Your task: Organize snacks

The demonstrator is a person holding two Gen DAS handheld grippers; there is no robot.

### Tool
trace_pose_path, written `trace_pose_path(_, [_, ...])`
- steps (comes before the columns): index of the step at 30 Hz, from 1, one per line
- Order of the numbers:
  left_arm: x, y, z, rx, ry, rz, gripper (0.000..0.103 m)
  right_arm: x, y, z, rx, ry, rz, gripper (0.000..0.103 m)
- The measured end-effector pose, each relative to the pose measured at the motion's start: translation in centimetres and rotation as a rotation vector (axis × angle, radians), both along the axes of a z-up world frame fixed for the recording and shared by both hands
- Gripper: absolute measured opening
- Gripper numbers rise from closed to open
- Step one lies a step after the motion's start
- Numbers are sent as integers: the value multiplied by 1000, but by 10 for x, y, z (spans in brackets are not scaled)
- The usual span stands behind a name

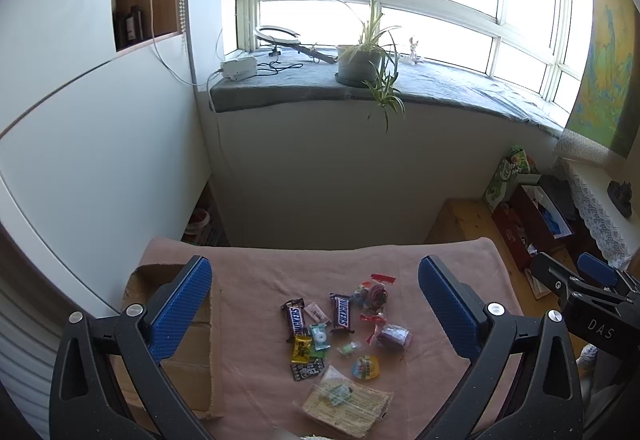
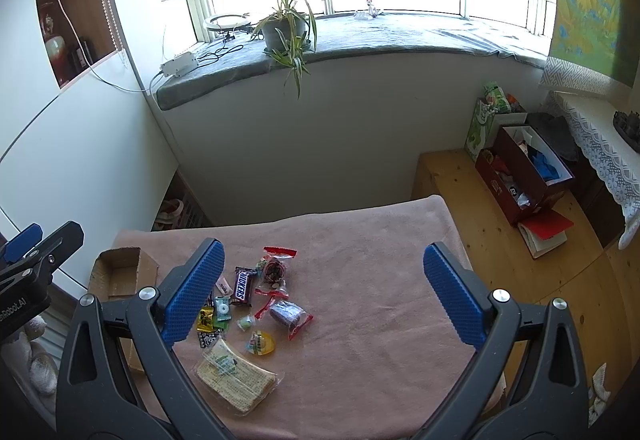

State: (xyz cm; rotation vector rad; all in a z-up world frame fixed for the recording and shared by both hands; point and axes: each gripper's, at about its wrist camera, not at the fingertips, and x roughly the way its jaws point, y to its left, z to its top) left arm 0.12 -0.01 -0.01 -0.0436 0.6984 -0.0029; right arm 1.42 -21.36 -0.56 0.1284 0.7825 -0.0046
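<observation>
Lying in a small heap on the pink cloth (image 1: 256, 280) are the snacks; two Snickers bars (image 1: 342, 313) point their long sides toward the window; one flat cracker pack (image 1: 347, 402) lies slanted nearest us; one cardboard box (image 2: 120, 272) sits at the left edge; the left gripper (image 1: 316, 312) and the right gripper (image 2: 324, 292) both gape wide, holding nothing, above the table.

Blue dimpled tongs pads (image 1: 182, 310); pink cloth (image 2: 360, 260); brown Snickers (image 1: 341, 314).

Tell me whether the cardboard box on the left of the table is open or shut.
Open. The cardboard box has its top flaps spread outward, and the right wrist view looks straight into its bare brown inside; no snack shows in it.
</observation>
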Motion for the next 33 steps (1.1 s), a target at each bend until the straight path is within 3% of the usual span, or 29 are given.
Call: trace_pose_path(33, [0, -4, 3, 5, -2, -5, 103, -5, 0, -4, 9, 9, 1, 102])
